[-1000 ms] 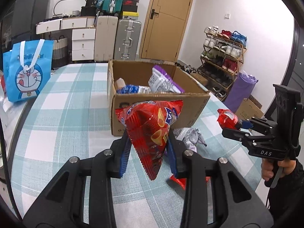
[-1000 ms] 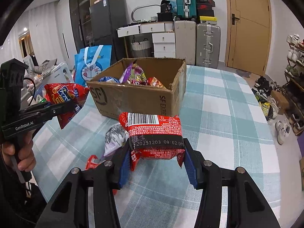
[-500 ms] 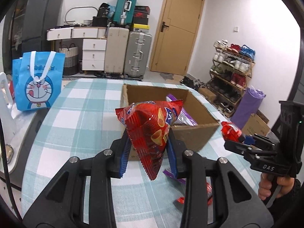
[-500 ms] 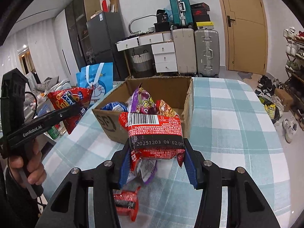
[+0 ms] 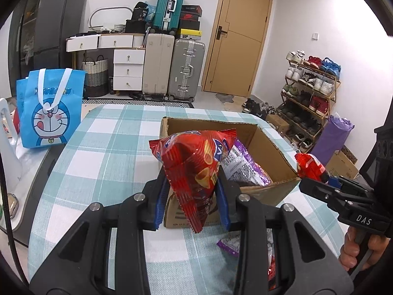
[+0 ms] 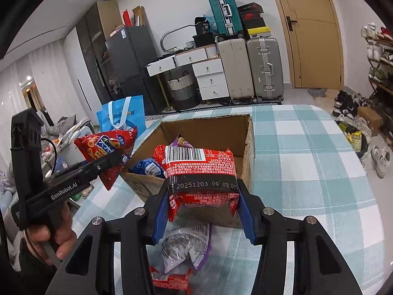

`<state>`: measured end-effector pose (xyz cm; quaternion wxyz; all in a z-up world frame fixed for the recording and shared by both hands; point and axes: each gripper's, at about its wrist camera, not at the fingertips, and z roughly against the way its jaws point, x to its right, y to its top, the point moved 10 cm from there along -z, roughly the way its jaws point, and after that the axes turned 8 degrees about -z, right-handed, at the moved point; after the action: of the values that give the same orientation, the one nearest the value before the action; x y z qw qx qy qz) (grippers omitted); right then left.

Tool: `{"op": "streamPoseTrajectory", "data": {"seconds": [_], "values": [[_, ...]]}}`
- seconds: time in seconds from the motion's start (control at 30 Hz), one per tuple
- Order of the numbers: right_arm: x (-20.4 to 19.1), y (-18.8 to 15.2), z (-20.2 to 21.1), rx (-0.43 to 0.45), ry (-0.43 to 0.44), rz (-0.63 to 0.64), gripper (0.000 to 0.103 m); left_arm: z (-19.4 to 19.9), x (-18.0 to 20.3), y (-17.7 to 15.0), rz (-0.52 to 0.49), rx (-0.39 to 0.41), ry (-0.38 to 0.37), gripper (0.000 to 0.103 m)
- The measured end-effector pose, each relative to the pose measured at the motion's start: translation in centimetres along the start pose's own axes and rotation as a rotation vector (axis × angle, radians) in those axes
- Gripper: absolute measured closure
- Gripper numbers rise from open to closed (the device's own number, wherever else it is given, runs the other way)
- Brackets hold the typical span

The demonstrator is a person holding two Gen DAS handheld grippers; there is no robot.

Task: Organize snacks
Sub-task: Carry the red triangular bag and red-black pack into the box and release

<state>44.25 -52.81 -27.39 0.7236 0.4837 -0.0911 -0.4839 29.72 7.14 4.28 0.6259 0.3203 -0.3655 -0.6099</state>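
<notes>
Snacks are being loaded into the cardboard box (image 5: pixel 267 147), which stands open on the checked tablecloth (image 5: pixel 103 152); the step in hand, as judged, is the carry of two packets toward that opening.

1. Cardboard box: in the left wrist view it lies at 1 o'clock from the left gripper (image 5: pixel 192 193); in the right wrist view it lies at 12 o'clock, directly beyond the right gripper (image 6: pixel 202 205). It already contains a purple packet (image 5: pixel 242 164) and a blue packet (image 6: pixel 147 168).

2. Red noodle packet (image 6: pixel 200 169): clamped across its width between the blue pads of the right gripper, barcode side up, held clear of the table in front of the box's near wall.

3. Red cone-shaped chip bag (image 5: pixel 194 167): pinched at its narrow lower part by the left gripper, whose jaws are drawn close together on it. The bag hangs point down, near the box's left front corner.

4. Loose packets on the table: a silver-purple packet (image 6: pixel 186 245) and a small red packet (image 6: pixel 169 281) lie at 6 o'clock from the box, not yet stowed.

Next move, as judged: bring each packet over the rim, above a free space, then part the jaws. Clearance between the two grippers over the one opening calls for care; releasing one at a time is advisable.
</notes>
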Motion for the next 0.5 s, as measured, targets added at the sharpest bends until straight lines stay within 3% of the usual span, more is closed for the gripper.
{"op": "streamPoseTrajectory", "data": {"seconds": [0.5], "values": [[-0.4,2.5,-3.2,0.0,0.026,-0.051,0.053,-5.6,2.0,2.1,-0.034,-0.016,0.029,0.071]]}}
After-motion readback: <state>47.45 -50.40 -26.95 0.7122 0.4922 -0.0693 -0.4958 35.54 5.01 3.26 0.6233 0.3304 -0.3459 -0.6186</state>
